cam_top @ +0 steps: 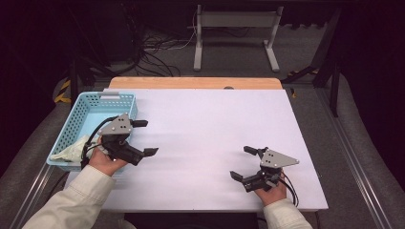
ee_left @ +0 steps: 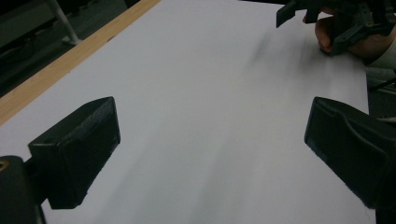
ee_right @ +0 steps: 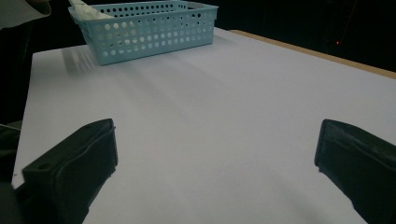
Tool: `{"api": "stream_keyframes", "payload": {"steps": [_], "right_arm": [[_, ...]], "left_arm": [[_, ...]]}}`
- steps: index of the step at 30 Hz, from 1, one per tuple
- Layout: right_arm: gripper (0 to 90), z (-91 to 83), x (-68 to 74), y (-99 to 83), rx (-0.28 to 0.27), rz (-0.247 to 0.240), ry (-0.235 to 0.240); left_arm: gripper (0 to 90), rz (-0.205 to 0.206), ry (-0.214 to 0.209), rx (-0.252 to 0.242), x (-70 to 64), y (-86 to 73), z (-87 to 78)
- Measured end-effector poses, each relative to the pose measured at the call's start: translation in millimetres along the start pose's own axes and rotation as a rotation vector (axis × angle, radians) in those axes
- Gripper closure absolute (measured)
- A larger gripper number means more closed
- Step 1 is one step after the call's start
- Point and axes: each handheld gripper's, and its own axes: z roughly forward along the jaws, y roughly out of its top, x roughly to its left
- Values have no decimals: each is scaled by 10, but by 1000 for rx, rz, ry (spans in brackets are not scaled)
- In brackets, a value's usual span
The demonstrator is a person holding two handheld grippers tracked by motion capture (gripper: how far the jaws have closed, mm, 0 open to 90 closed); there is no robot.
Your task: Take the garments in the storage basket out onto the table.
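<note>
The left gripper (cam_top: 145, 137) is held in the person's left hand (cam_top: 106, 160) at the left side of the big white table (cam_top: 210, 133). Its jaws are spread wide, with nothing between them. It sits just beside the light blue plastic basket with little round holes (cam_top: 81, 114). A crumpled pale cloth (cam_top: 71, 150) lies in the near end of the basket. The right gripper (cam_top: 242, 162) is held low near the front right corner, well apart from the basket. Its jaws are wide too and hold nothing.

The right gripper (ee_right: 215, 154) is holding its jaws wide apart over the bare white tabletop (ee_right: 224, 107), while a blue perforated basket (ee_right: 149, 30) is sitting at the far corner.
</note>
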Motion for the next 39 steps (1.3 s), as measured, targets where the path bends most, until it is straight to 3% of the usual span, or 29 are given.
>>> {"api": "stream_keyframes", "payload": {"steps": [25, 39], "right_arm": [[1, 4, -3, -2, 3, 1, 1], [1, 8, -4, -4, 7, 7, -1]], "left_arm": [[50, -27, 104, 24, 285, -43, -362], [53, -71, 158, 30, 460, -155, -599]]}}
